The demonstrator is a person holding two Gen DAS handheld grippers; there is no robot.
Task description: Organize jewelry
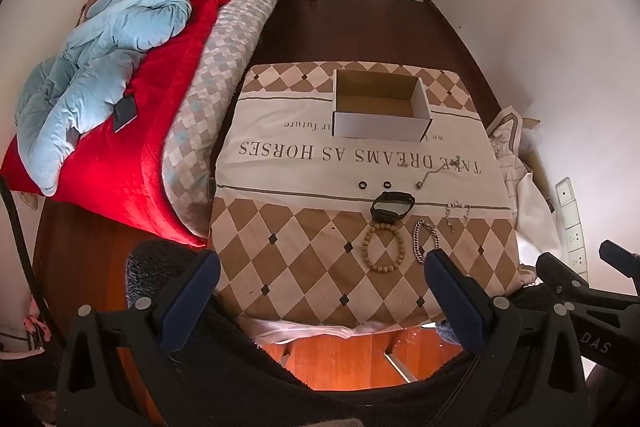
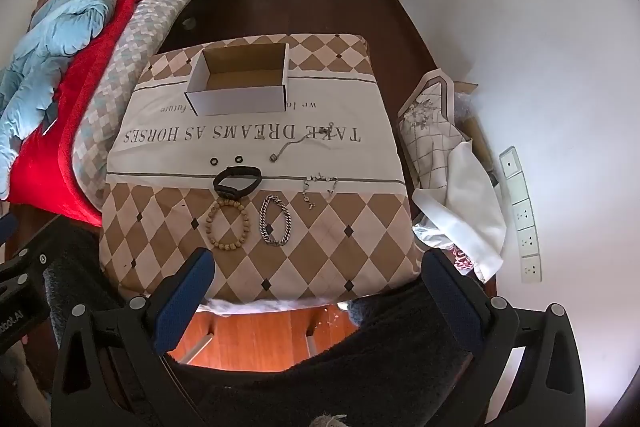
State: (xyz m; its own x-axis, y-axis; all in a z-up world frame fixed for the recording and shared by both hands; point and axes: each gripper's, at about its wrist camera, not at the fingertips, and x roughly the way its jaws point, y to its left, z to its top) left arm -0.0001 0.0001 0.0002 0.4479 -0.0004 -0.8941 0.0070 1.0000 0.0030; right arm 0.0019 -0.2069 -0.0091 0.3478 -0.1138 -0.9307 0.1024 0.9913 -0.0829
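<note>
On the checked tablecloth [image 2: 320, 267] lie a wooden bead bracelet [image 2: 227, 225], a silver chain bracelet [image 2: 275, 221], a black wristband [image 2: 238, 181], two small black rings [image 2: 214, 161], a thin chain [image 2: 320, 183] and a pendant necklace [image 2: 298, 143]. An open white cardboard box [image 2: 240, 83] stands behind them with nothing showing inside. My right gripper [image 2: 316, 279] hangs open above the table's near edge. My left gripper [image 1: 320, 283] is open too, short of the bead bracelet [image 1: 383, 246] and chain bracelet [image 1: 424, 239]. The box [image 1: 380, 107] sits further back.
A bed with a red blanket [image 1: 120, 155] and a blue quilt [image 1: 100, 67] runs along the left side. Folded cloth and a cardboard box [image 2: 452, 155] lie on the floor at the right. A white power strip [image 2: 522, 211] lies by the wall.
</note>
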